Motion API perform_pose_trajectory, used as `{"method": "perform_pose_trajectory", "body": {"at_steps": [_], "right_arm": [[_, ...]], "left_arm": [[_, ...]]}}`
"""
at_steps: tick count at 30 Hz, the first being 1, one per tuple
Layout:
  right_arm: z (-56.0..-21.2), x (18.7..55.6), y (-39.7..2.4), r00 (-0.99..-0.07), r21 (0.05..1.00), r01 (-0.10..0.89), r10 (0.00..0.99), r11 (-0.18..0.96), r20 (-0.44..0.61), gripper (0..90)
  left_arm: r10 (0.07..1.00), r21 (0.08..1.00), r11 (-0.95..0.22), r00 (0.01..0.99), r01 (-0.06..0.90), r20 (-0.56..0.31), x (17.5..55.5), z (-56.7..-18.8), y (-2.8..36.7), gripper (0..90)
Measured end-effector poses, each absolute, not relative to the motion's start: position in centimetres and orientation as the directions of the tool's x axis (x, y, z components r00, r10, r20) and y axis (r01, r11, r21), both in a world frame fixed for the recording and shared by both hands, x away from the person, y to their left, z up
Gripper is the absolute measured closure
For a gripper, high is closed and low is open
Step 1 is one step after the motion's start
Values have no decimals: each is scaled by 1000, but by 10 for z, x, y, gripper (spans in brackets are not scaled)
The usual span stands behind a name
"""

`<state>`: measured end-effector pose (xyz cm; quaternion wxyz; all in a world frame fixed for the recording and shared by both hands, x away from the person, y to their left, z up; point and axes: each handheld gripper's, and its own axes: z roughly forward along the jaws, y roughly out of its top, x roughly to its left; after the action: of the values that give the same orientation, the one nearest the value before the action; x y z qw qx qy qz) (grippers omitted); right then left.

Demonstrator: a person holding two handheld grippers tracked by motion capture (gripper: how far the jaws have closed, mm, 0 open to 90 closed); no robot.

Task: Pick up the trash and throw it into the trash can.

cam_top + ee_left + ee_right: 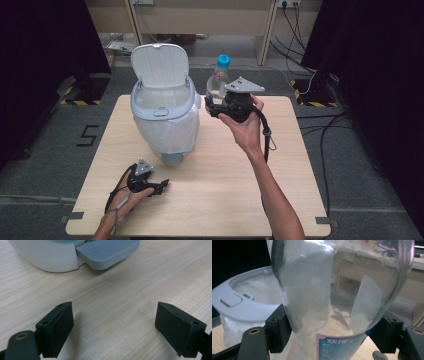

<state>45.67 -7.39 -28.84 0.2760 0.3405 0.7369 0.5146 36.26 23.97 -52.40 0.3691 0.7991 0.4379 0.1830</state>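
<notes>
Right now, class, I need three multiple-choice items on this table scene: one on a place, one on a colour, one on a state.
1. Where is the grey foot pedal of the white pedal bin?
A. at the bin's base, facing the left gripper
B. on the lid
C. under the table

2. What colour is the clear plastic bottle's cap?
A. red
B. blue
C. black

3. How is the bin's lid?
A. shut
B. removed
C. raised open

Key: 1 A, the left gripper view shows the pedal ahead; 2 B, seen from the high view; 3 C, the lid stands upright.
</notes>
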Motion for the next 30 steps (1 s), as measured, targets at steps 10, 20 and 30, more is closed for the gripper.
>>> {"method": "perform_pose_trajectory", "body": {"at_steps": [10,20,30], "right_arm": [[-263,466,-58,-616,945,206,784,253,-75,278],[-243,469,-44,-627,951,185,775,249,-80,278],[-227,470,-25,-666,952,164,741,257,-85,278]], "left_arm": [[833,749,-343,551,567,-36,363,-524,240,144],[833,749,-345,552,566,-33,363,-524,240,144],[834,747,-348,551,566,-29,362,-524,240,144]]}}
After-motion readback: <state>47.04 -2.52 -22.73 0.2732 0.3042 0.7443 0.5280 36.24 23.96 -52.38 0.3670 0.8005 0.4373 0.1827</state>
